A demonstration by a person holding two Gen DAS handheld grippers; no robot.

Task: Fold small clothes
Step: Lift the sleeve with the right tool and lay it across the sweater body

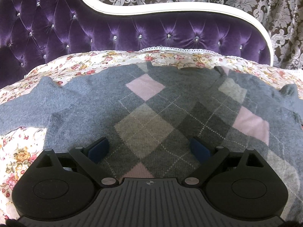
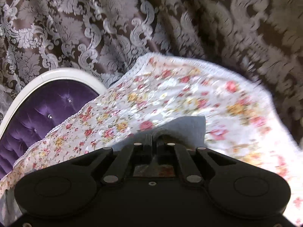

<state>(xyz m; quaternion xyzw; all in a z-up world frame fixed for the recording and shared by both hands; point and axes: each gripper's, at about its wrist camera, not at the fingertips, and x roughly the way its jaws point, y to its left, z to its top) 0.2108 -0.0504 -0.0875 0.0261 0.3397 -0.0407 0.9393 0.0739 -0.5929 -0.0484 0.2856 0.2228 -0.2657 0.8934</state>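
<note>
A grey argyle sweater (image 1: 151, 113) with pink and beige diamonds lies spread on a floral bedspread (image 1: 22, 151). One sleeve (image 1: 28, 102) stretches out to the left. My left gripper (image 1: 149, 149) is open and hovers just above the sweater's middle, its blue pads wide apart. In the right wrist view my right gripper (image 2: 154, 141) is shut on a grey-blue piece of the sweater (image 2: 189, 128), held above the floral bedspread (image 2: 170, 98). The view is blurred by motion.
A purple tufted headboard (image 1: 132, 32) with a white frame stands behind the bed; it also shows in the right wrist view (image 2: 47, 109). A brown and silver damask curtain (image 1: 246, 0) hangs behind and to the right (image 2: 132, 19).
</note>
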